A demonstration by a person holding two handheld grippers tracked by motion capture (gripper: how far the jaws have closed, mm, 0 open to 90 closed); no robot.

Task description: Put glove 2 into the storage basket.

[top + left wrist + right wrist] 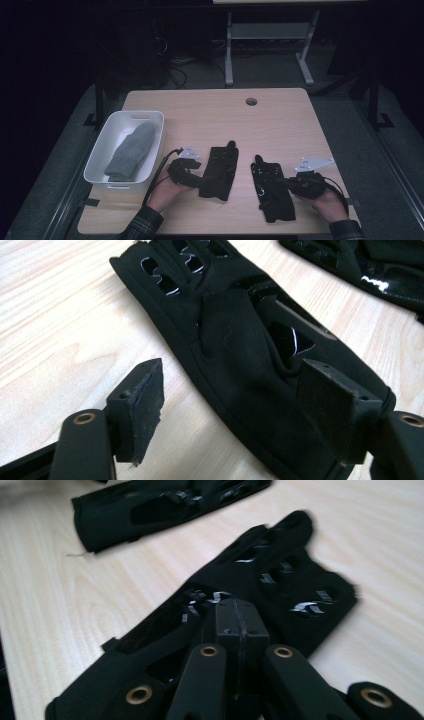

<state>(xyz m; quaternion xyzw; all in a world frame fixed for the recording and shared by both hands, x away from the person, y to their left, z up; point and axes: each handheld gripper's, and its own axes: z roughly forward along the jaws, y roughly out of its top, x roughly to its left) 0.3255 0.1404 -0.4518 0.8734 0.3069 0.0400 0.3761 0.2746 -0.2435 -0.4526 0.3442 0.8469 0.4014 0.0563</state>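
A: Two black gloves lie flat on the bench, side by side and a little apart. The left glove [219, 172] sits next to the left gripper [192, 175], the right glove [272, 192] under the right gripper [287, 184]. How would they handle?

B: Light and limp, by the look of them. Thin stretch fabric with cut-out slots and glossy strips across the back. Neither will keep its shape when lifted; it will droop from wherever it is pinched.

A: And the jaws?

B: In the left gripper view the jaws stand apart, one pad over bare wood, the other over the cuff end of the left glove [240, 355], nothing pressed between them. In the right gripper view the pads are pressed together over the right glove [280, 580]; whether a fold of cloth is caught there cannot be told.

A: Best place to take hold?

B: Probably the cuff hem, where the fabric is doubled and gives the pads an edge. The glossy strips may be slippery, and the slots could snag a pad.

A: The white bin [100, 165]?

B: At the bench's left edge, with a grey sock [131, 150] inside.
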